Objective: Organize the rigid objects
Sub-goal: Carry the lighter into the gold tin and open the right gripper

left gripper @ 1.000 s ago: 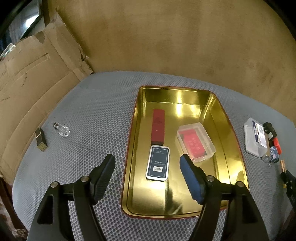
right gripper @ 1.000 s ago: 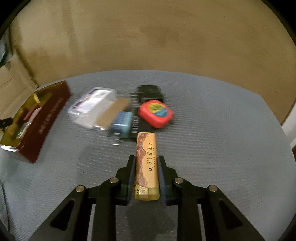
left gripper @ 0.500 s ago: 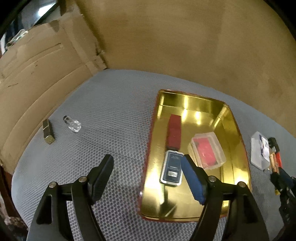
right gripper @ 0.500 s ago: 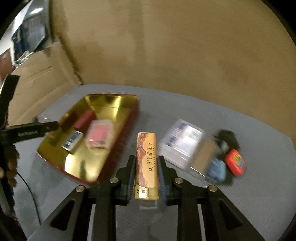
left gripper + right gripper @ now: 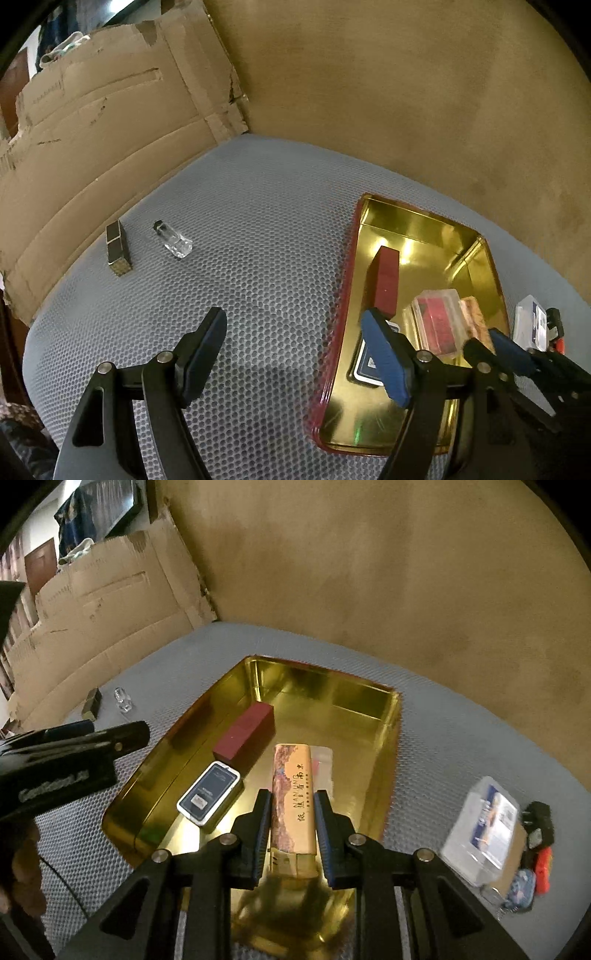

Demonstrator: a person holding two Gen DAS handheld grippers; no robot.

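My right gripper (image 5: 291,805) is shut on a tan printed box (image 5: 293,794) and holds it over the gold tray (image 5: 384,746), above a clear case with red contents (image 5: 439,321). The tray also holds a dark red box (image 5: 245,734) and a blue-and-white card case (image 5: 208,792). My left gripper (image 5: 295,332) is open and empty over the grey mat, left of the tray rim (image 5: 343,280). The right gripper shows in the left wrist view (image 5: 491,341) at the tray's right side.
A small dark gold-trimmed box (image 5: 118,243) and a clear glass bottle (image 5: 173,240) lie on the mat at the left. A clear plastic case (image 5: 487,823), a black plug (image 5: 539,816) and red and blue items (image 5: 543,864) lie right of the tray. Cardboard (image 5: 92,129) stands behind.
My right gripper has carried the tan box leftward from the mat to above the tray. My left gripper has swung left, off the tray, toward the mat.
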